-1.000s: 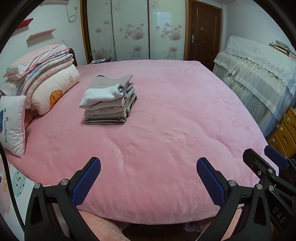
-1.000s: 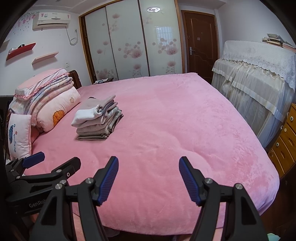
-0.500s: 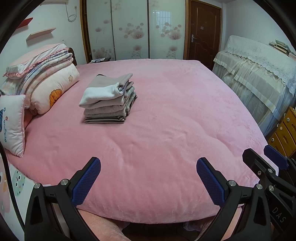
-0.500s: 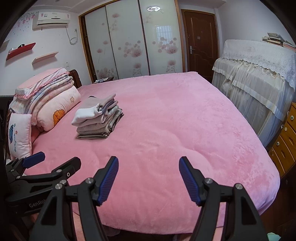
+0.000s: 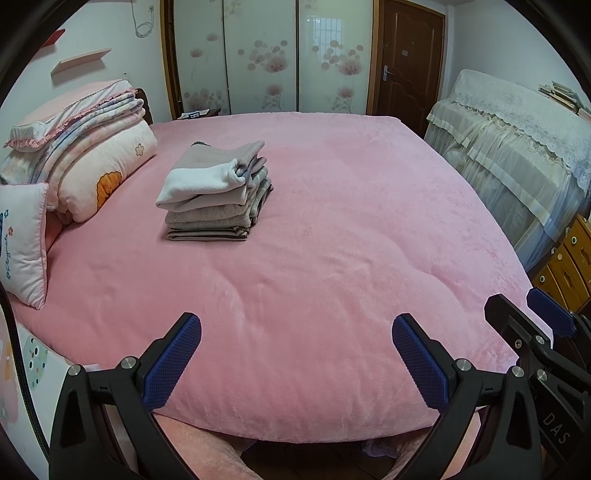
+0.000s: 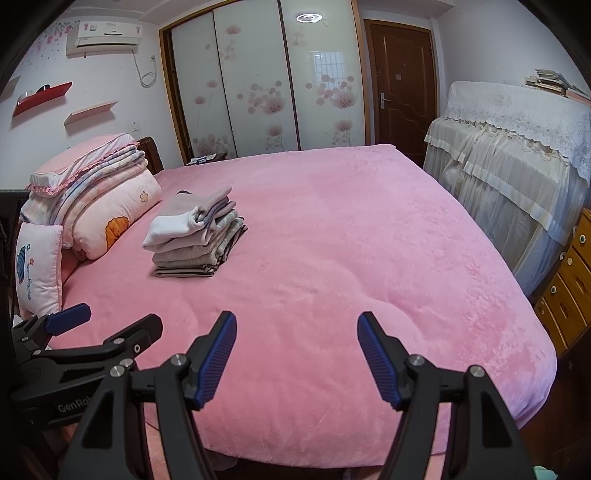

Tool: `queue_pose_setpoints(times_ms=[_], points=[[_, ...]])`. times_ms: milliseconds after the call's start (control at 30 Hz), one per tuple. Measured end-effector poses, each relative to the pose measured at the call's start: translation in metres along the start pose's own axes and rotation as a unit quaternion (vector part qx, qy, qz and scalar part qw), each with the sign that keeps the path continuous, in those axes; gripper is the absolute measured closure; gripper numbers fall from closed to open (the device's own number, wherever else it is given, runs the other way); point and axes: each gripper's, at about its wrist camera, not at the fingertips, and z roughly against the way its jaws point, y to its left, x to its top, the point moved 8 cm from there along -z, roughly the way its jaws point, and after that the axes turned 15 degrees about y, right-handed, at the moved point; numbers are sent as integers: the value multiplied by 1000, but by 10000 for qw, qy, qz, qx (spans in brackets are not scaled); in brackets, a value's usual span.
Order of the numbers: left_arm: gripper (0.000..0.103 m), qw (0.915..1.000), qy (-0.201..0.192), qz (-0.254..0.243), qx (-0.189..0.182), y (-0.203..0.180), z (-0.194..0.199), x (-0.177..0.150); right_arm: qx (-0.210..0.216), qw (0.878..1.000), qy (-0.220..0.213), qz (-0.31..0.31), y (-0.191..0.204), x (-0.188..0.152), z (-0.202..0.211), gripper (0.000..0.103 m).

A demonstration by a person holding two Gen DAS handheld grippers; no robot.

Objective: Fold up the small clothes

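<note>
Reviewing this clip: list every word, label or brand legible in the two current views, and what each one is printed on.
"DAS": on the black body of the right hand-held gripper, cut off at the frame edge.
"GenRob": on the black body of the left hand-held gripper, cut off behind the right one's arm.
Cursive line on the small white pillow: too blurred to read.
Badge on the air conditioner: too small to read.

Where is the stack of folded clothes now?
In both wrist views the stack of folded clothes lies on the pink bed, left of centre, beside the folded quilts.
</note>
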Motion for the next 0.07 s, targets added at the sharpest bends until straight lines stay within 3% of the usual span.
queue_pose_setpoints(times_ms=[67], points=[[0, 10000, 32, 7, -42, 0, -1, 0, 24, 10000, 33, -2, 0, -3, -1, 35]])
